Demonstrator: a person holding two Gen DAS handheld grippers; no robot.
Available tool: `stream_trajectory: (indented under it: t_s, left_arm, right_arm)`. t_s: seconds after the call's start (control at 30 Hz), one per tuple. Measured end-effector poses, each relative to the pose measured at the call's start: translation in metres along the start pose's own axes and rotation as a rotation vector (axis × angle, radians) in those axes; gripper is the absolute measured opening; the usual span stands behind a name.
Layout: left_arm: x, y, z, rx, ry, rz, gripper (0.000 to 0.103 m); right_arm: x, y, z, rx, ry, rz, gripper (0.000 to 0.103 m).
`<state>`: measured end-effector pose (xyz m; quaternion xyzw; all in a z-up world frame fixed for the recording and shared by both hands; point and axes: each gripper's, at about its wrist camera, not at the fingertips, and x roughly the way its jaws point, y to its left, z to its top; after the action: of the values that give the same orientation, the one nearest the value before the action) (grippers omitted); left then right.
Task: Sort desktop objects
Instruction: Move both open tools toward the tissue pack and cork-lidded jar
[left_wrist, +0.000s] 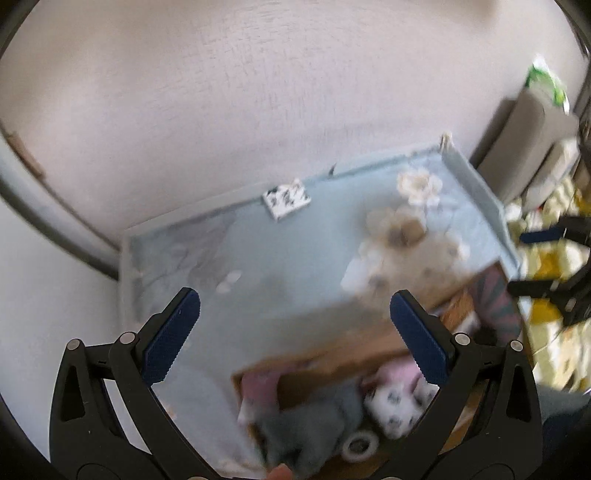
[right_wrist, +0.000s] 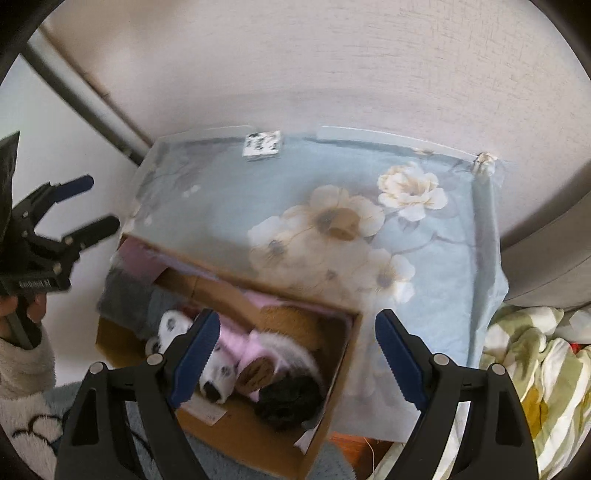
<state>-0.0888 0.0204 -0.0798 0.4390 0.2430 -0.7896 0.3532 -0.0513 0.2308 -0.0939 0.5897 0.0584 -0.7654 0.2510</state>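
A blue flowered cloth (right_wrist: 229, 192) covers the table, and a small white card with black marks (right_wrist: 263, 146) lies at its far edge. At the near edge an open cardboard box (right_wrist: 343, 354) holds soft things: a pink fluffy piece (right_wrist: 255, 350), a white spotted piece (right_wrist: 221, 373), a black bundle (right_wrist: 291, 402) and grey fabric (right_wrist: 125, 306). My right gripper (right_wrist: 297, 317) hangs open over the box with nothing between its fingers. My left gripper (left_wrist: 295, 299) is also open and empty above the cloth (left_wrist: 277, 251), where the box (left_wrist: 332, 354) looks blurred. A tape roll (left_wrist: 360, 445) lies inside it.
A hand in a fuzzy white sleeve (right_wrist: 22, 369) holds the left gripper (right_wrist: 99, 202) left of the box. Yellow-green bedding (right_wrist: 535, 350) lies to the right, below a grey cushion (right_wrist: 546, 258). A pale wall stands behind the table, with a dark pole (right_wrist: 74, 92) at the left.
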Motion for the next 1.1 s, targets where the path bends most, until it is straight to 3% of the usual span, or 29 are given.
stream_trajectory:
  t_s: [0.13,0.23,0.37,0.67,0.8,1.1]
  left_arm:
    - [0.026,0.011,0.032,-0.064,0.0,-0.018,0.103]
    - [0.054,0.018,0.053,-0.117,0.023,-0.024,0.103]
    - [0.106,0.028,0.073,-0.214,0.086,0.011,0.103]
    - [0.199,0.037,0.085,-0.361,0.178,0.062,0.103]
    - [0.221,0.037,0.085,-0.397,0.201,0.069,0.103]
    - [0.24,0.039,0.077,-0.444,0.21,0.093,0.102]
  right_arm:
    - [0.015,-0.01,0.015,0.062,0.017,0.013,0.084]
    - [0.029,-0.017,0.026,0.076,0.038,-0.023,0.084]
    - [0.055,-0.031,0.047,0.105,0.071,-0.038,0.084]
    - [0.125,-0.057,0.08,0.151,0.187,-0.072,0.084]
    - [0.147,-0.062,0.086,0.175,0.241,-0.07,0.084]
    - [0.155,-0.061,0.09,0.16,0.252,-0.108,0.082]
